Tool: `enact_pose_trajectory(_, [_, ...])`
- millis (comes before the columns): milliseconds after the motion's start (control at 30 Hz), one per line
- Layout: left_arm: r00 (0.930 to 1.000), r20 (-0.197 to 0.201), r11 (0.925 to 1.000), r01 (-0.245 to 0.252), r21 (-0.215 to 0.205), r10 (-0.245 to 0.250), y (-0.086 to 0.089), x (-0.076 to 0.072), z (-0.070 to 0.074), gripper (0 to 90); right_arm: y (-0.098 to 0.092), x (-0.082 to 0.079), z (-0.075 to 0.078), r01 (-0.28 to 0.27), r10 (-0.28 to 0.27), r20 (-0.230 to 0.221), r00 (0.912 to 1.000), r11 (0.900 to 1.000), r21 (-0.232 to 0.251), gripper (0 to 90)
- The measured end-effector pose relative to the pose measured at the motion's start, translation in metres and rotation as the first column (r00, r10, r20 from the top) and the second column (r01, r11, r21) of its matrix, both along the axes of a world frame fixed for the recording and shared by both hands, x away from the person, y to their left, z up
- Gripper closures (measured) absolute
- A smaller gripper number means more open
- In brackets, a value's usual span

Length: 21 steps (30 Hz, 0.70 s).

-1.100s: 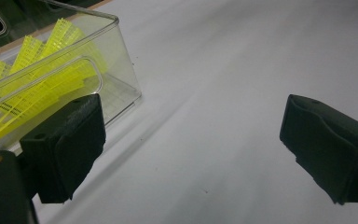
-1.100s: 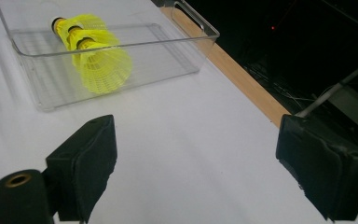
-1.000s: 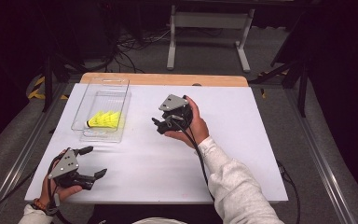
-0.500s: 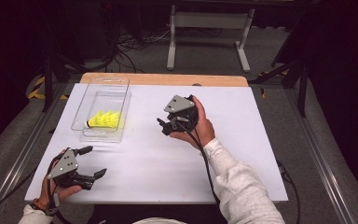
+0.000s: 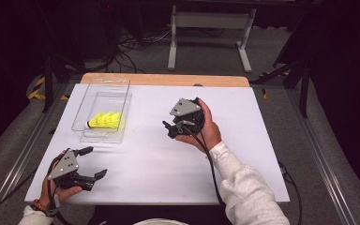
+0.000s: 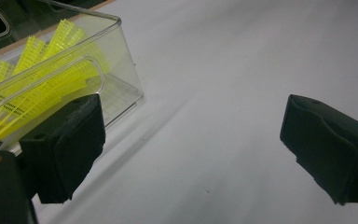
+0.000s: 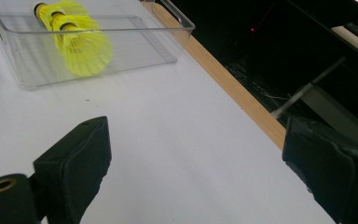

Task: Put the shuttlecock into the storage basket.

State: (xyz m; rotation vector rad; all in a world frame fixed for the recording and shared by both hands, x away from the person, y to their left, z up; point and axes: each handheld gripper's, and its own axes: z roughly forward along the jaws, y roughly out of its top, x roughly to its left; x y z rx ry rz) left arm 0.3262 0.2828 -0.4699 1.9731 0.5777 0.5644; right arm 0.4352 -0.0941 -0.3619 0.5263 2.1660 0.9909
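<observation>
A clear plastic bin [image 5: 122,101] stands at the table's far left and holds yellow shuttlecocks [image 5: 105,121]. My left gripper [image 5: 93,162] rests near the front left corner, open, with nothing between its jaws. From the left gripper view [image 6: 196,149] the bin [image 6: 126,70] and the shuttlecocks [image 6: 37,79] lie just past the left jaw. My right gripper [image 5: 169,129] is held over the table's middle, to the right of the bin, jaws pointing left. It is open and empty [image 7: 200,172]. The bin [image 7: 168,46] and shuttlecocks [image 7: 81,49] lie ahead of it.
The white table top [image 5: 243,154] has a wooden strip [image 5: 168,79] along its far edge, also seen as the wooden strip [image 7: 228,88] in the right gripper view. A metal stand [image 5: 206,28] and cables lie on the floor beyond. A black cable trails from the right gripper.
My right gripper has drifted a little to the right, away from the bin. The left gripper and the bin stay where they were.
</observation>
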Motion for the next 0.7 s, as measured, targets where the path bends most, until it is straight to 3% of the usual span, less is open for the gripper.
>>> enact_pose_trajectory(700, [1.0, 0.004, 1.0, -0.005, -0.005, 0.005, 0.001, 0.0, 0.001, 7.5, -0.019, -0.015, -0.008, 0.01, -0.01, -0.001, 1.0, 1.0, -0.015, 8.8])
